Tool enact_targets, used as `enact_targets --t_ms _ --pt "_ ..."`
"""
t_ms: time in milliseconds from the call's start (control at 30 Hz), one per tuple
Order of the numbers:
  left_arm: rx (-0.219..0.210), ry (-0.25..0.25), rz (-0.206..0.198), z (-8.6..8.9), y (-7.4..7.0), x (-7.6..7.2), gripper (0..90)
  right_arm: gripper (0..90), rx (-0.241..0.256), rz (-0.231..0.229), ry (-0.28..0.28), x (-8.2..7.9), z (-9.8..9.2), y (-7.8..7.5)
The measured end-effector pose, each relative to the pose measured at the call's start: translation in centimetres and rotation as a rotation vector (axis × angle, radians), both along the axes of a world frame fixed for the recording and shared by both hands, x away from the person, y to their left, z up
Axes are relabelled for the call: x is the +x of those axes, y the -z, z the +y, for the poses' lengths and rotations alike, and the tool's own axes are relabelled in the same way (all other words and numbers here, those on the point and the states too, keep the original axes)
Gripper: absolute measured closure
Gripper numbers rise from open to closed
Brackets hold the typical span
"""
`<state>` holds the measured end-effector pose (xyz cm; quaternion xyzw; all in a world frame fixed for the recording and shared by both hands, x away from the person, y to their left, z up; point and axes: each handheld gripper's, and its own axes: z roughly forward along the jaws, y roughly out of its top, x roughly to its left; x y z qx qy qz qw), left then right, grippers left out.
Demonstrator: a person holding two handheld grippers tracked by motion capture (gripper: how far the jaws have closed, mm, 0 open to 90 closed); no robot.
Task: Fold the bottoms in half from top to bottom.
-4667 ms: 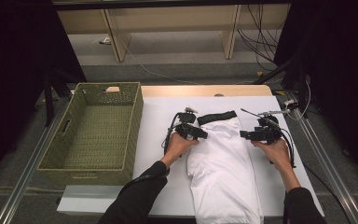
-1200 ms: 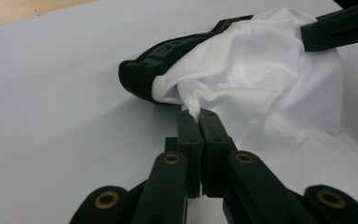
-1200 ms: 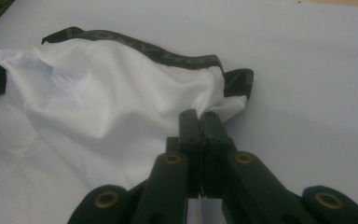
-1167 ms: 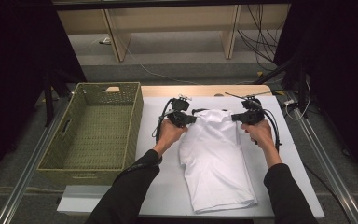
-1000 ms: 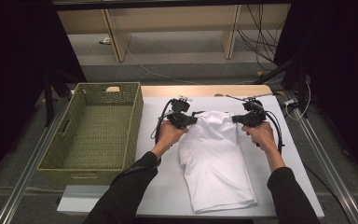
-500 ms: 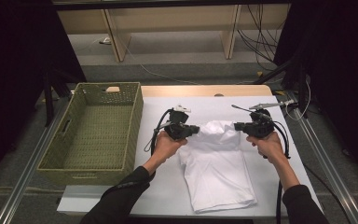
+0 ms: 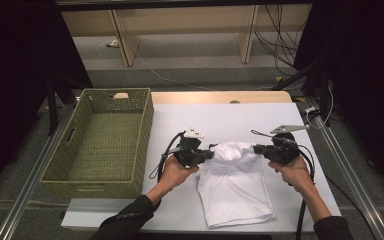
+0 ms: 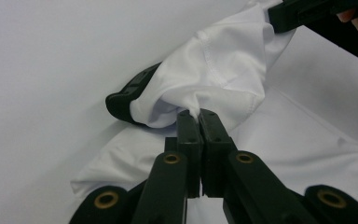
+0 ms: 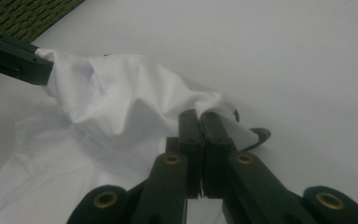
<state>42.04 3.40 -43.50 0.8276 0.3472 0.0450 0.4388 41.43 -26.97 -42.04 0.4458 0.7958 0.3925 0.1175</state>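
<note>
Both grippers pinch the white shirt's (image 7: 235,182) top edge. The left gripper (image 7: 206,155) clamps nearer the basket (image 7: 105,140); the right gripper (image 7: 259,149) clamps farther from it.

the shirt (image 7: 235,185) lies on the table (image 7: 230,112) right of the basket (image 7: 105,140) — left gripper (image 7: 207,155) at its left edge, right gripper (image 7: 257,148) at its right.
</note>
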Motion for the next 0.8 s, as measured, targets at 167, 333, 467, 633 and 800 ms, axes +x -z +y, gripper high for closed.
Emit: enact_targets --t_ms 167,333,467,633,800 --pt "0.013 0.033 0.003 -0.2 0.2 -1.3 87.8 89.3 -0.010 -0.010 -0.008 -1.4 -0.1 0.4" --pt "0.030 0.067 0.009 -0.3 0.8 -2.5 87.8 89.1 -0.019 -0.017 -0.019 -2.9 -0.2 0.9" --pt "0.059 0.095 0.024 -0.4 1.7 -3.4 87.7 88.9 -0.035 -0.010 -0.027 -3.8 -0.2 1.3" --pt "0.083 0.113 0.051 -0.6 2.9 -4.1 87.7 88.8 -0.071 0.026 -0.046 -4.7 0.0 2.2" --pt "0.105 0.135 0.061 -0.8 3.4 -4.5 87.5 88.6 -0.124 0.049 -0.049 -5.5 0.0 3.0"
